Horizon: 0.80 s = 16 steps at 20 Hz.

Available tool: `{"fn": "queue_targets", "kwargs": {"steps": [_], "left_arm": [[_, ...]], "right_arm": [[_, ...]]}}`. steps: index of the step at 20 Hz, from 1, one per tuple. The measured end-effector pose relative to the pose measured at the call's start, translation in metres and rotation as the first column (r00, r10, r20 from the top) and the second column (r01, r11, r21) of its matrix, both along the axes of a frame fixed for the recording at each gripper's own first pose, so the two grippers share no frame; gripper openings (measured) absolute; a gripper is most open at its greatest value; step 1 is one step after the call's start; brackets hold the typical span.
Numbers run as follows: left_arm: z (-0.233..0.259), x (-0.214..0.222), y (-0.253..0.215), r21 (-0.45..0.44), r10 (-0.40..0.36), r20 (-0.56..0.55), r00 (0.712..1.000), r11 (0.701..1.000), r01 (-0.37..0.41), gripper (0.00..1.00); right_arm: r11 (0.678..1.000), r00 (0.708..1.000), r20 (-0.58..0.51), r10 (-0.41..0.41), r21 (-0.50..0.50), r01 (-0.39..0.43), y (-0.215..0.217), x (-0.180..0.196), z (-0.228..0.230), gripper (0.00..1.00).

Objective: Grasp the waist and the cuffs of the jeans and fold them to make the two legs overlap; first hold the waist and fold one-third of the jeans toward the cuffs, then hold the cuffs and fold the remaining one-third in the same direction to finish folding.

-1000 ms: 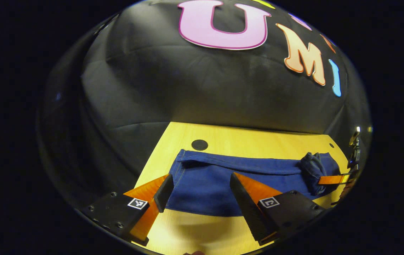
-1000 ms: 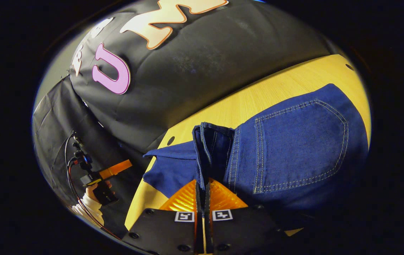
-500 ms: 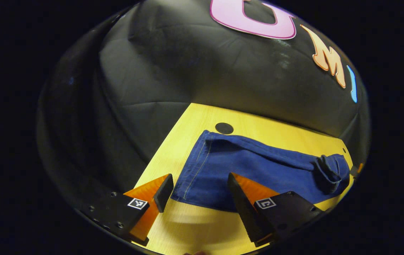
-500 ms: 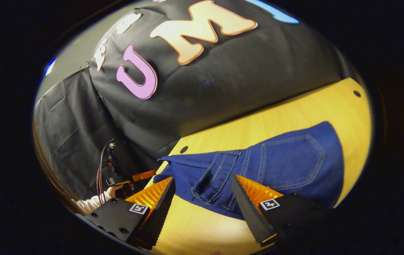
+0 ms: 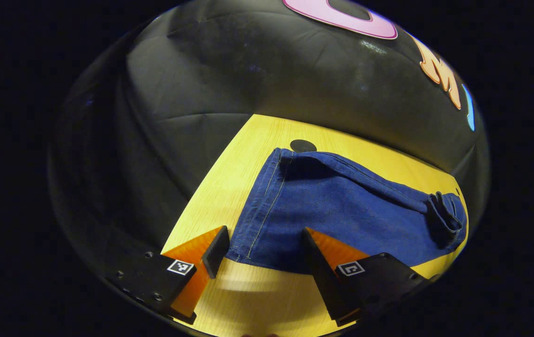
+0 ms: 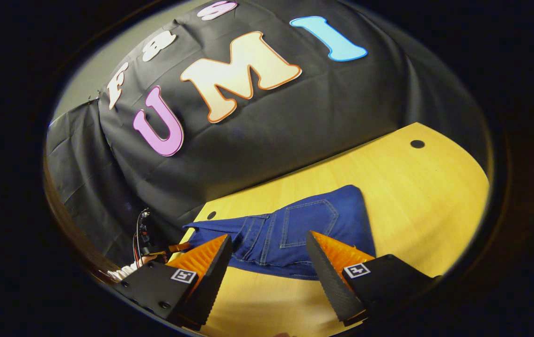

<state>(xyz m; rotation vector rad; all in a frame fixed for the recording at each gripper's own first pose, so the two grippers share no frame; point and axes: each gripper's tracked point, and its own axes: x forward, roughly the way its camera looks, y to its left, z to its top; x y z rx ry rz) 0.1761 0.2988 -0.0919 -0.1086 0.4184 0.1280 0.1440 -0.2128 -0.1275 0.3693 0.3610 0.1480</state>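
The jeans (image 5: 341, 215) lay flat on the yellow wooden desk (image 5: 229, 187), the legs overlapped into one long blue strip. In the left gripper view, the left gripper (image 5: 261, 250) hung just above the desk at the cuff end, its fingers spread wide and holding nothing, the cuff hem lying between and just beyond them. The far end of the strip was bunched into a small fold near the desk's edge. A round black hole (image 5: 303, 145) in the desk sat just beyond the cuffs' far corner. In the right gripper view, the right gripper (image 6: 269, 262) was also wide open and empty, poised over the desk near the waist end, where a back pocket (image 6: 309, 223) faced up
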Motion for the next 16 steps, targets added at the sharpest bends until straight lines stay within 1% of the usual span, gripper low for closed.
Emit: {"fn": "queue_targets", "kwargs": {"steps": [3,4,5,6,7,8,10,12,13,14,15,16], "left_arm": [[-0.004,-0.002,0.008,0.042,0.008,-0.021,1.000,0.999,-0.007,0.91],[0.000,-0.004,0.007,0.045,0.011,-0.008,1.000,0.999,-0.010,0.81],[-0.002,-0.004,0.007,0.047,0.010,-0.014,1.000,0.999,-0.010,0.79],[0.001,-0.005,0.007,0.052,0.008,-0.003,1.000,0.999,-0.008,0.74],[0.001,-0.003,0.002,0.035,-0.011,0.009,1.000,0.999,0.010,0.71],[0.004,-0.002,-0.006,0.004,-0.023,0.035,0.999,1.000,0.023,0.53],[0.007,0.004,-0.012,-0.035,-0.009,0.070,0.997,0.999,0.012,0.18],[0.007,0.006,-0.014,-0.052,0.003,0.081,0.997,0.999,0.001,0.08],[0.007,0.006,-0.013,-0.055,0.011,0.081,0.997,0.998,-0.006,0.07],[0.007,0.005,-0.012,-0.066,0.027,0.073,0.997,0.998,-0.023,0.02],[0.008,0.004,-0.014,-0.077,0.045,0.061,0.997,0.996,-0.040,0.00],[0.011,0.003,-0.015,-0.086,0.054,0.059,0.997,0.995,-0.049,0.00]], "right_arm": [[0.999,1.000,-0.002,-0.031,0.022,0.031,0.000,-0.013,0.006,0.98],[0.999,0.999,-0.006,-0.034,0.029,0.034,0.002,-0.016,0.007,0.98],[0.999,0.999,-0.008,-0.032,0.034,0.032,0.005,-0.021,0.007,0.98],[0.999,1.000,-0.010,-0.025,0.038,0.026,0.008,-0.026,0.007,0.98],[0.999,1.000,-0.016,-0.024,0.041,0.025,0.010,-0.027,0.007,0.98],[0.999,0.999,-0.026,-0.023,0.049,0.024,0.012,-0.032,0.007,0.98],[0.998,0.999,-0.029,-0.027,0.062,0.029,0.013,-0.039,0.013,0.98],[0.997,0.999,-0.025,-0.038,0.068,0.040,0.009,-0.047,0.021,0.98],[0.996,0.999,-0.022,-0.046,0.071,0.048,0.006,-0.050,0.026,0.98],[0.996,0.998,-0.017,-0.058,0.074,0.059,0.002,-0.053,0.032,0.98],[0.994,0.997,-0.007,-0.073,0.081,0.073,-0.002,-0.055,0.039,0.98],[0.992,0.997,0.005,-0.083,0.091,0.082,-0.004,-0.057,0.047,0.98]]}}
